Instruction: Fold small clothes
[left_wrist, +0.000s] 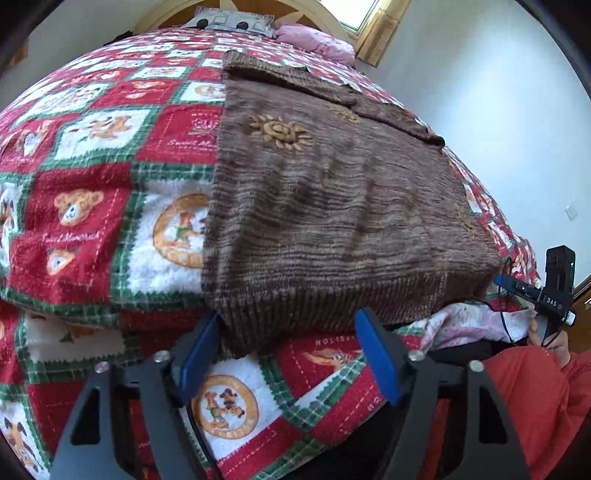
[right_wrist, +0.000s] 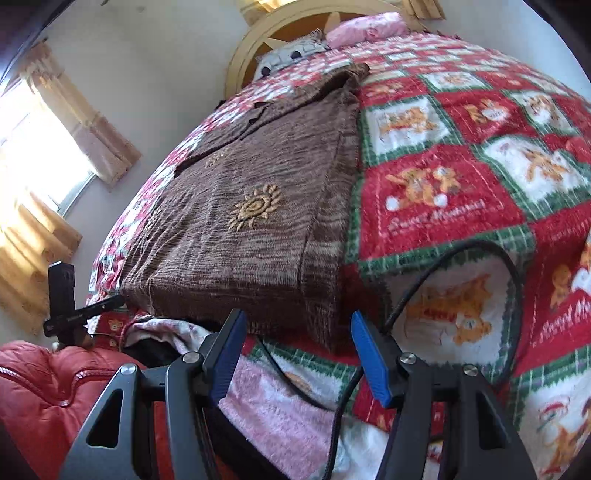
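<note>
A brown knitted sweater with tan embroidered suns lies flat on the bed, its ribbed hem hanging over the near edge. My left gripper is open at the hem's left corner, and the rib hangs between the blue pads without being pinched. In the right wrist view the sweater shows again, and my right gripper stands open around its right hem corner. Each gripper also appears from the other side: the right gripper in a hand, and the left gripper.
A red, green and white teddy-bear blanket covers the bed. Pillows lie by the wooden headboard. A black cable loops over the blanket right of the sweater. The person's red padded jacket and a pink fleece are close below the grippers.
</note>
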